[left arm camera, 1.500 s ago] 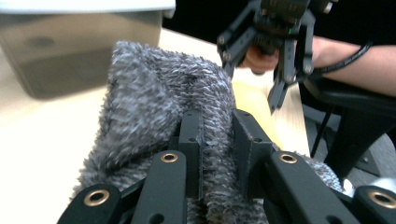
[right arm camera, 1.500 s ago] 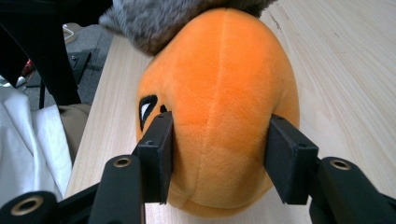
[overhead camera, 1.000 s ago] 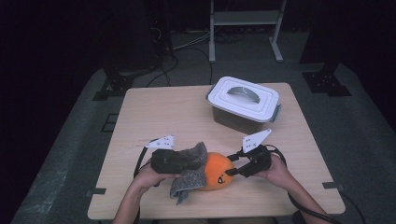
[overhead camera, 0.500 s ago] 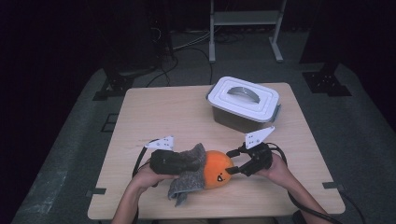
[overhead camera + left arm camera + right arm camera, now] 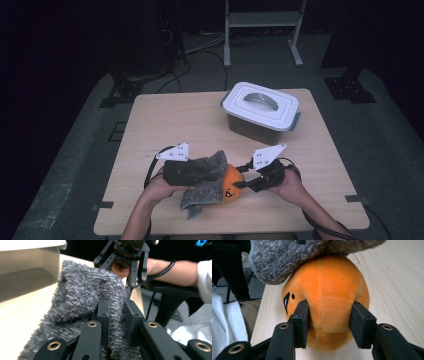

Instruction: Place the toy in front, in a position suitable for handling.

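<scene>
An orange plush toy (image 5: 232, 187) with a black face lies on the table near its front edge. A grey fuzzy cloth (image 5: 204, 188) is draped over the toy's top and left side. My left gripper (image 5: 218, 174) comes in from the left and is shut on a fold of the cloth (image 5: 82, 297), which is pinched between its jaws (image 5: 117, 307). My right gripper (image 5: 243, 183) comes in from the right. Its jaws have just been closing, and its pads (image 5: 302, 315) now dent the toy (image 5: 329, 287) on both sides.
A grey storage box with a white handled lid (image 5: 261, 112) stands at the back right of the wooden table (image 5: 175, 120). In the left gripper view its wall (image 5: 25, 267) shows at the upper left. Floor cables and stand legs lie beyond the table.
The right gripper's jaws spread wider around the toy, then closed onto it, and that hand shifted slightly left. The left gripper kept its hold on the cloth and stayed in place.
</scene>
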A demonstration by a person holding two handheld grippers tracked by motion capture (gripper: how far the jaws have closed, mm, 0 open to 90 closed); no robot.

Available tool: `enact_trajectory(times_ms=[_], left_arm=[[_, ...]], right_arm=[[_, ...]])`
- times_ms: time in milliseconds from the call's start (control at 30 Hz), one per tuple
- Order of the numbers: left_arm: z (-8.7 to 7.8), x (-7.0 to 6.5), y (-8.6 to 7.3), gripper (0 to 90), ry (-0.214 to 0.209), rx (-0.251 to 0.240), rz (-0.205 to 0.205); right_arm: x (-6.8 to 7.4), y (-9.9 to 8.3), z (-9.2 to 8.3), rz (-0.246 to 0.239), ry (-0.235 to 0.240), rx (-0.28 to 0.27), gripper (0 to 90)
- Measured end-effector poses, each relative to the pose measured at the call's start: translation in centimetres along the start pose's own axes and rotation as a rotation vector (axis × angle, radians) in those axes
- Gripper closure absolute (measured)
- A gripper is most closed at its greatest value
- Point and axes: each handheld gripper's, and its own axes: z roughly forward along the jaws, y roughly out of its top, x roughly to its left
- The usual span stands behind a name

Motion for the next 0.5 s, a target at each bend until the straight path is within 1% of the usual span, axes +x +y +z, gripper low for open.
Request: enact_trajectory(times_ms=[33,67,100,200,267,300,367,400,433,467,500], left_arm=[[-0.2,0.2,-0.2,77.0,0.018,0.009,-0.009],[-0.2,0.2,-0.2,77.0,0.018,0.009,-0.009],[-0.5,0.5,-0.4,77.1,0.024,0.007,-0.017],[-0.5,0.5,-0.4,77.0,0.023,0.002,-0.021],[-0.4,0.4,-0.2,77.0,0.022,0.000,-0.014],[-0.3,0.2,-0.1,77.0,0.013,-0.005,-0.006],[0.1,0.0,0.3,77.0,-0.005,-0.019,0.001],[0.3,-0.1,0.5,77.0,-0.013,-0.020,0.007],[0.8,-0.5,0.8,77.0,-0.029,-0.018,0.018],[0.8,-0.5,0.8,76.9,-0.029,-0.018,0.018],[1.3,-0.7,1.0,76.7,-0.035,-0.011,0.028]], right_arm=[[-0.2,-0.3,-0.4,0.014,-0.003,-0.013,55.7],[-0.2,-0.3,-0.4,0.014,-0.003,-0.013,55.7],[-0.3,-0.3,-0.6,0.017,-0.006,-0.026,56.3],[-0.2,-0.1,-0.7,0.013,-0.010,-0.034,56.5],[-0.2,0.0,-0.6,0.016,-0.010,-0.036,56.5],[-0.1,0.0,-0.6,0.019,-0.010,-0.037,56.5],[0.1,0.2,-0.5,0.008,-0.017,-0.038,56.4],[0.2,0.3,-0.4,0.009,-0.019,-0.041,56.2],[0.6,0.6,-0.1,-0.005,-0.021,-0.034,55.9],[0.8,0.7,0.0,-0.016,-0.024,-0.030,55.8],[1.0,0.8,0.1,-0.022,-0.025,-0.026,55.8]])
